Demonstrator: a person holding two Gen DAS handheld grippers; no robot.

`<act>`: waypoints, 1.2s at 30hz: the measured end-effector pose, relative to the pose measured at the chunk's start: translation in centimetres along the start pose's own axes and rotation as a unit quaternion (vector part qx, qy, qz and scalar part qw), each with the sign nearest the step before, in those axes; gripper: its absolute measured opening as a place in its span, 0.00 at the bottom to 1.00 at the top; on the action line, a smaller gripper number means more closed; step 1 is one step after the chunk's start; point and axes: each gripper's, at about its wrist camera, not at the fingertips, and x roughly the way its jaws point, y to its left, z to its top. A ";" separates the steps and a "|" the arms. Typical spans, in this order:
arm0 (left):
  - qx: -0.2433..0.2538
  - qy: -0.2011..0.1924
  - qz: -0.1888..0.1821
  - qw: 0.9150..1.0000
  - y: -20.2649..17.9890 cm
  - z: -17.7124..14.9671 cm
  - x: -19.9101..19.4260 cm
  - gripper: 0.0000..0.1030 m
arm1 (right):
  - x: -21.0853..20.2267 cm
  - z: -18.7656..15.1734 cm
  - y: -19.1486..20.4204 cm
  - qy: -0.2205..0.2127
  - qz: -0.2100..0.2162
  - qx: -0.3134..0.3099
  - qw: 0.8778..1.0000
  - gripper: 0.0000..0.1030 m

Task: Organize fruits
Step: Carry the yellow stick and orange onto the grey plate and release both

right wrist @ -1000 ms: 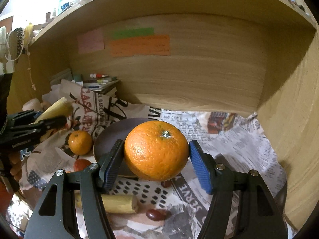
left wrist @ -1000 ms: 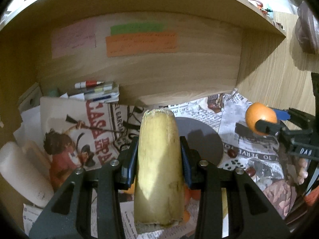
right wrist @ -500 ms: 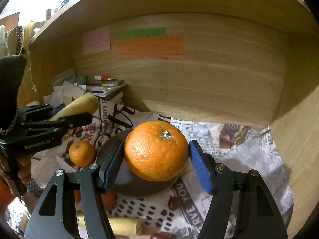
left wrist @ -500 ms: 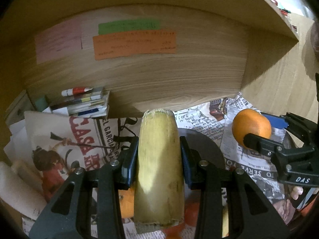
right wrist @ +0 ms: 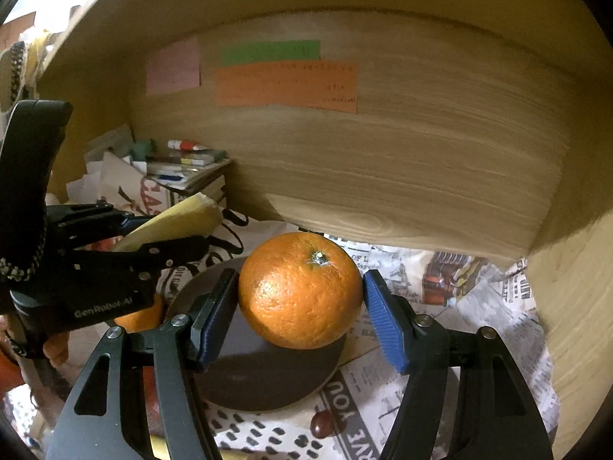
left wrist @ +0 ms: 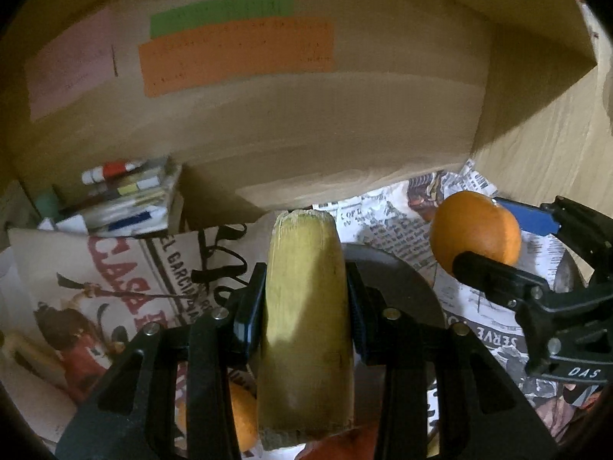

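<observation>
Large orange (right wrist: 300, 289), pinched between the pads of the right gripper (right wrist: 300, 308), held directly above the dark round plate (right wrist: 268, 383). Banana piece (left wrist: 306, 299), clamped in the left gripper (left wrist: 306, 306), held over the plate's left edge. The plate lies on crumpled newspaper (right wrist: 440, 306) lining a wooden alcove. Behind the plate, coloured paper notes (right wrist: 287, 84) are stuck to the wooden back wall (right wrist: 421, 161); left of it, a stack of books (right wrist: 187, 168). A small orange (right wrist: 140, 316) lies beside the plate's left rim.
</observation>
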 end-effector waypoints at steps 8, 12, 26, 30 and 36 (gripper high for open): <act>-0.012 0.059 -0.019 0.998 1.4 0.3 4.0 0.37 | 3.3 0.0 -0.2 0.050 0.001 -0.011 0.999 0.61; -0.016 0.089 -0.023 0.996 2.0 0.3 5.9 0.37 | 4.8 0.0 -0.6 0.071 0.002 -0.010 0.997 0.61; -0.007 0.164 -0.031 0.986 1.8 -0.5 10.2 0.38 | 9.3 -1.8 -1.8 0.157 0.009 -0.017 0.987 0.61; -0.004 0.138 -0.026 0.990 1.8 0.0 9.4 0.62 | 9.6 -2.6 -1.7 0.155 0.009 -0.018 0.988 0.62; -0.008 0.108 -0.019 0.994 2.4 0.4 7.3 0.72 | 9.6 -2.7 -1.2 0.172 0.003 -0.029 0.985 0.62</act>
